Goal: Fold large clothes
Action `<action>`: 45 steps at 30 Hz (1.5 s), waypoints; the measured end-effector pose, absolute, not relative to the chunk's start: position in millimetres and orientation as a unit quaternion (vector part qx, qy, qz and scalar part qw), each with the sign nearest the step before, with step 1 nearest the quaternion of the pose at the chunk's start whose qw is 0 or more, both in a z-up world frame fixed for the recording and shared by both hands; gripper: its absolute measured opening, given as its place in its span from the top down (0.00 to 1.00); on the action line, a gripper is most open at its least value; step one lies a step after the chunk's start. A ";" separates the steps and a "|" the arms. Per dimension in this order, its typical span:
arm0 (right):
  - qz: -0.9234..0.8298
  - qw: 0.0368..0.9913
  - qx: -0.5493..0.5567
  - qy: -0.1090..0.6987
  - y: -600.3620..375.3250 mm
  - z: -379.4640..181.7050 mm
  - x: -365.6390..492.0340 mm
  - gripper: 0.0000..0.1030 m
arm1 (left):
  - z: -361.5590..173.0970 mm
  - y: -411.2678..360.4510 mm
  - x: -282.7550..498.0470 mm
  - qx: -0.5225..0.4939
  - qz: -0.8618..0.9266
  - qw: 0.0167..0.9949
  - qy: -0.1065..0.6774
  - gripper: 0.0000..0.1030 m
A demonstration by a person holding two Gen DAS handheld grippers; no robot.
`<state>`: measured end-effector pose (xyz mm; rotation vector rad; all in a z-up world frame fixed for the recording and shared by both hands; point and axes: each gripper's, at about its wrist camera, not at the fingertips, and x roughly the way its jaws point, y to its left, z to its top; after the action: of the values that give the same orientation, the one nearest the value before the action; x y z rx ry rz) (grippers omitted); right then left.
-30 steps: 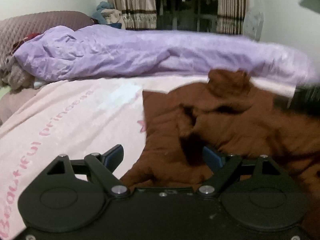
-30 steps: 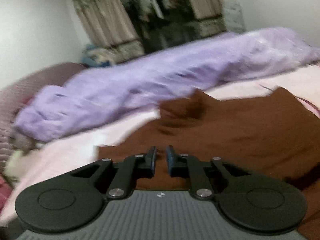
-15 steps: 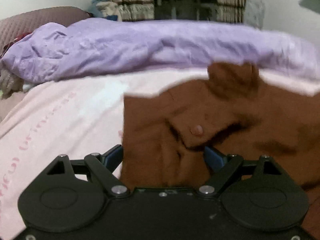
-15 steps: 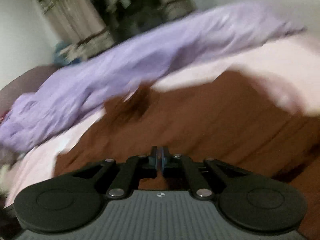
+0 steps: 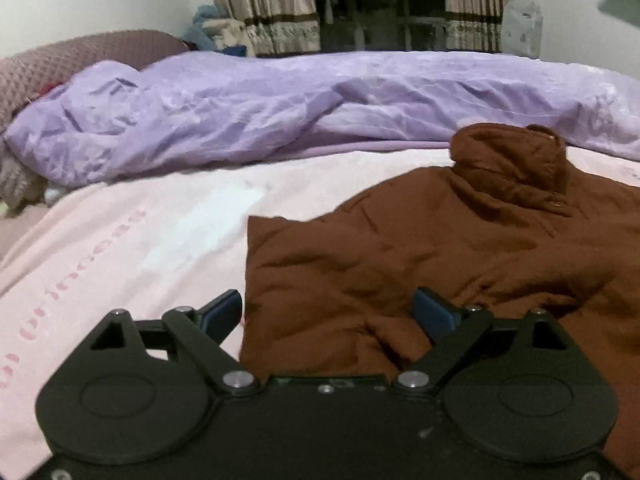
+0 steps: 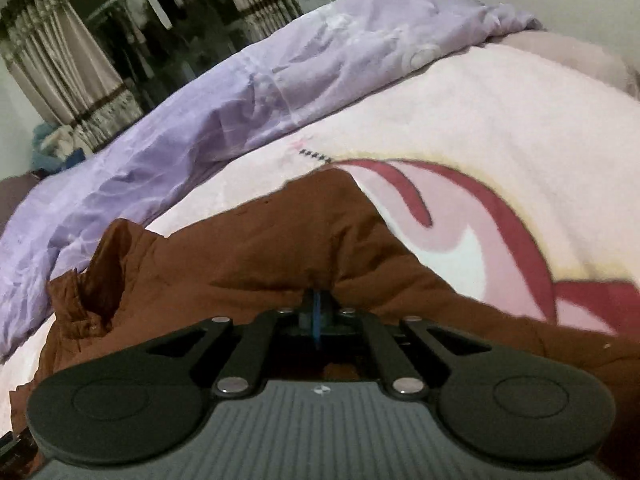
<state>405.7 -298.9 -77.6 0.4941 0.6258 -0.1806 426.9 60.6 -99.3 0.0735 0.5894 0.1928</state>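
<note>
**Brown jacket on pink bedspread, two grippers at work**

While the brown jacket (image 5: 460, 264) lies spread on the pink bedspread (image 5: 152, 232), collar toward the purple duvet (image 5: 280, 108), the left gripper (image 5: 332, 312) stands wide apart over its near corner, jaws having just been opening, pads clear of the cloth. Right gripper (image 6: 317, 312): jaws together, pinched on a fold of jacket fabric (blue pads barely visible). Curtains (image 5: 264, 4) behind

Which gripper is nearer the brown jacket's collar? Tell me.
Left. The left gripper faces the collar across the brown jacket; the right gripper sits off to its side.
</note>
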 end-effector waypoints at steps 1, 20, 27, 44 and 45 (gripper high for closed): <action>-0.090 0.920 0.231 0.302 -294.9 -70.5 407.3 0.96 | -103.1 57.6 427.6 0.041 0.100 0.951 0.289 0.07; -0.150 0.955 0.093 0.240 -286.0 -74.8 412.3 0.88 | -95.8 71.6 431.8 0.005 0.083 0.950 0.302 0.06; -0.071 0.975 0.055 0.202 -236.2 -21.9 300.2 0.85 | -28.4 46.4 344.0 0.028 0.057 0.961 0.271 0.07; -0.078 0.945 0.057 0.312 -283.7 -68.7 341.9 0.78 | -73.7 66.0 333.0 0.020 0.076 0.938 0.337 0.00; -0.070 0.946 0.065 0.309 -283.4 -61.6 330.8 0.72 | -65.8 63.6 322.3 0.033 0.084 0.940 0.329 0.00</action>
<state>330.8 -283.4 -61.6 0.1326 0.6286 -0.1430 322.3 63.6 -65.8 0.0672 0.6723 0.1721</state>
